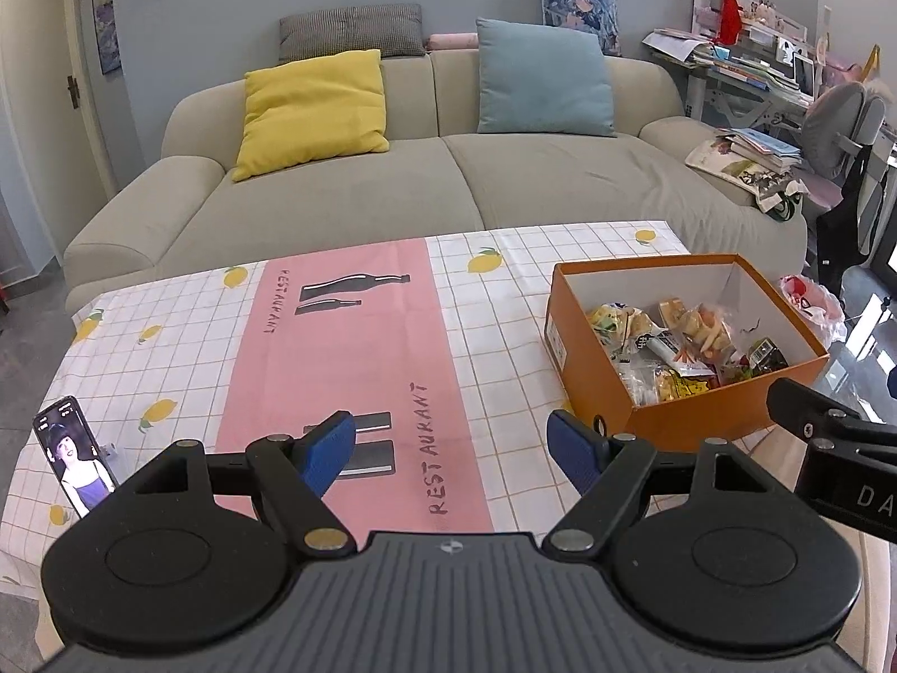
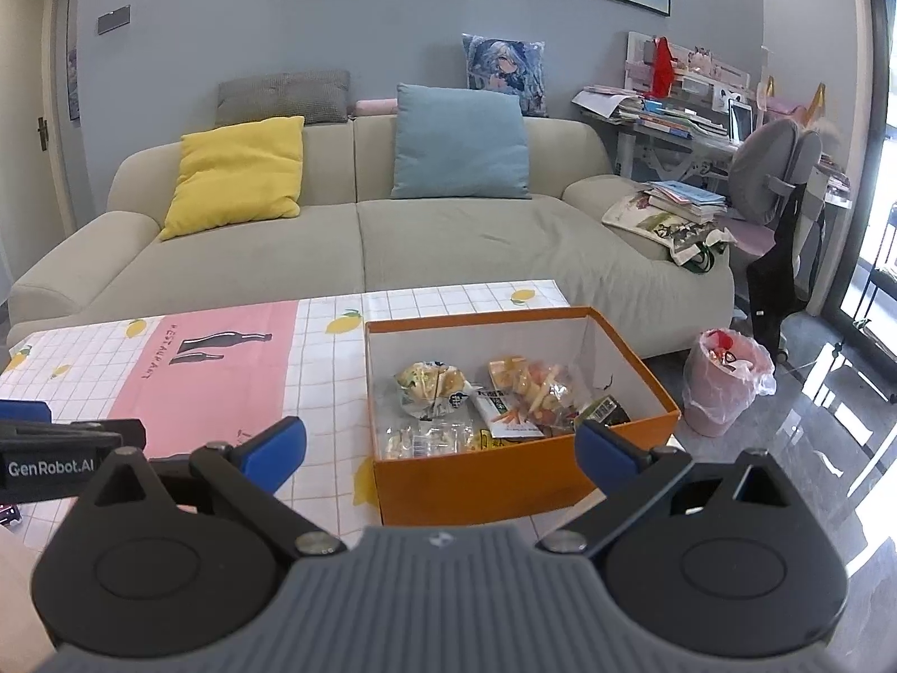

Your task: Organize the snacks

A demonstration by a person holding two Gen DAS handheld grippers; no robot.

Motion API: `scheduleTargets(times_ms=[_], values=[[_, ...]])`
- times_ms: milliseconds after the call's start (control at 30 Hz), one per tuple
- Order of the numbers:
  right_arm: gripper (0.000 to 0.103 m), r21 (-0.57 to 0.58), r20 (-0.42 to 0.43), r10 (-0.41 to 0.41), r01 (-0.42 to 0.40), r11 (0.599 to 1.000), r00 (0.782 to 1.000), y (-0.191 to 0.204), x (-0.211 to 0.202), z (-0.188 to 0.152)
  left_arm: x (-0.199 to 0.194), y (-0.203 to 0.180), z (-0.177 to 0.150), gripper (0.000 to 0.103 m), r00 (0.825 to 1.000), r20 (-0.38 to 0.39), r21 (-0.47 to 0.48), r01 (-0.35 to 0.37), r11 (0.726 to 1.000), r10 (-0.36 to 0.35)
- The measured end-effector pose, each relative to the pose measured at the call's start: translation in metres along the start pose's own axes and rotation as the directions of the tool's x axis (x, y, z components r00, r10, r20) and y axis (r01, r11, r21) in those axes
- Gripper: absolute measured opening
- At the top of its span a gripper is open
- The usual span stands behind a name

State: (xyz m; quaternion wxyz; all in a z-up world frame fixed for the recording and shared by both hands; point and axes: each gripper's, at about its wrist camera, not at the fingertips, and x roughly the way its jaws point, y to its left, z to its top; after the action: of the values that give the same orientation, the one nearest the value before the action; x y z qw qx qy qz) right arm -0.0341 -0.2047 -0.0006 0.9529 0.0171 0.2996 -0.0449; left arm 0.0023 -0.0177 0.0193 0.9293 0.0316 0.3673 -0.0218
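Above tablecloth (image 1: pixel 504 336), both tools empty

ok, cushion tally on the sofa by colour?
Yellow cushion: 1
Light blue cushion: 1
Grey cushion: 1
Printed cushion: 1
Total: 4

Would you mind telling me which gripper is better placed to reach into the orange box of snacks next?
The right. The right gripper is open and faces the orange box head-on, the snacks just ahead. The left gripper, also open, points at the bare tablecloth, with the box off to its right.
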Motion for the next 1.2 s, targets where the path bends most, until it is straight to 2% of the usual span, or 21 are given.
scheduleTargets(times_ms=[1200], values=[[0.100, 0.013, 0.010, -0.015, 0.015, 1.000, 1.000, 0.0027, -0.0065, 0.0000, -0.0008, 0.0001, -0.0002, 0.091, 1.000, 0.005, 0.003, -0.001, 1.000, 0.001]])
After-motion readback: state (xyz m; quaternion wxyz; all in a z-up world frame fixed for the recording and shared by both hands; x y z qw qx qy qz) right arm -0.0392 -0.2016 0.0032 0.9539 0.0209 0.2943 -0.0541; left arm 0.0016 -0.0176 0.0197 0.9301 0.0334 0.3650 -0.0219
